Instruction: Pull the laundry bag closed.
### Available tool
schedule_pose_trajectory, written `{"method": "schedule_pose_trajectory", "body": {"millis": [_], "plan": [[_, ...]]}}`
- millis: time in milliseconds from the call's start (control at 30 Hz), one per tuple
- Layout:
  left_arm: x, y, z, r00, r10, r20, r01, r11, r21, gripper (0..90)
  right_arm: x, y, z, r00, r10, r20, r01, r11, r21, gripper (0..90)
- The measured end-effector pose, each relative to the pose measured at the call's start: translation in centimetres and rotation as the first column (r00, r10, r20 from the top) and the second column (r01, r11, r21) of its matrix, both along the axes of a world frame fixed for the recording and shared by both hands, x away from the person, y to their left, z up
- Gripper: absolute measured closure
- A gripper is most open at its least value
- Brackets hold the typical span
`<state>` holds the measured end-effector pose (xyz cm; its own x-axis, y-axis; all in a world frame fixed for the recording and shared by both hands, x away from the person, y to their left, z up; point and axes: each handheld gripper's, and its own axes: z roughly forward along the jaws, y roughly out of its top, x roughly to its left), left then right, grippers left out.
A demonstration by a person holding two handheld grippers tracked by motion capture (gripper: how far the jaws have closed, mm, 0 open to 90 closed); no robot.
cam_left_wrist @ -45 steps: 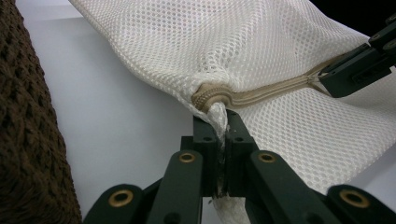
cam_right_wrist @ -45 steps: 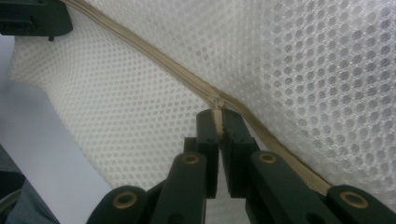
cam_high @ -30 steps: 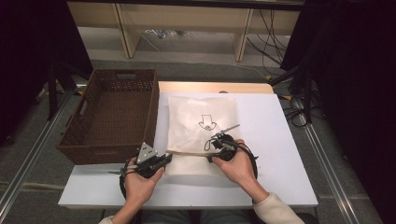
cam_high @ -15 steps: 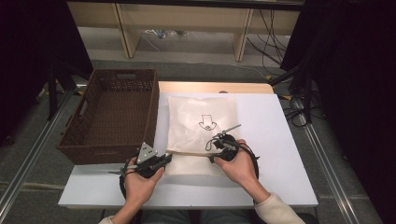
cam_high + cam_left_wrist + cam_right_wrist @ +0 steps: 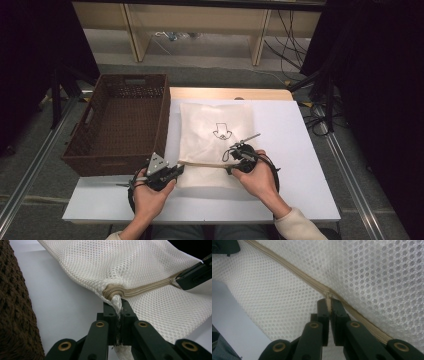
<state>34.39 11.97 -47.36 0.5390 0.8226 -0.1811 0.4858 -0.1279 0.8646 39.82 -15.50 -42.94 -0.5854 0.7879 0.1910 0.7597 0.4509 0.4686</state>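
Both my grippers are pinching the mesh bag at its zipper.

My left gripper (image 5: 117, 315) is closed on the corner of the white mesh laundry bag (image 5: 215, 135), at the zipper (image 5: 147, 288) end. My right gripper (image 5: 328, 307) is closed on the zipper pull (image 5: 328, 298). The bag lies on the white table (image 5: 295, 150), just right of the brown wicker basket (image 5: 120, 120).
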Motion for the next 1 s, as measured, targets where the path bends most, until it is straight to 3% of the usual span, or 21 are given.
{"method": "schedule_pose_trajectory", "body": {"millis": [667, 700, 1000], "plan": [[0.01, 0.03, 0.05, 1.0, -0.005, 0.009, 0.004, 0.9999, 0.014, 86.1, -0.05, -0.64, 0.04, 0.9999, -0.016, -0.006, 0.016, 1.0, -0.003, 87.9], [0.01, 0.06, 0.05, 1.0, -0.005, 0.007, 0.005, 0.9999, 0.011, 86.1, -0.1, -0.55, 0.0, 0.9992, -0.038, -0.007, 0.038, 0.999, -0.01, 87.9], [0.02, 0.03, 0.03, 1.0, -0.006, 0.007, 0.006, 0.9999, 0.011, 86.1, -0.07, -0.99, -0.03, 0.9998, -0.019, 0.002, 0.019, 1.0, -0.01, 87.9]]}}
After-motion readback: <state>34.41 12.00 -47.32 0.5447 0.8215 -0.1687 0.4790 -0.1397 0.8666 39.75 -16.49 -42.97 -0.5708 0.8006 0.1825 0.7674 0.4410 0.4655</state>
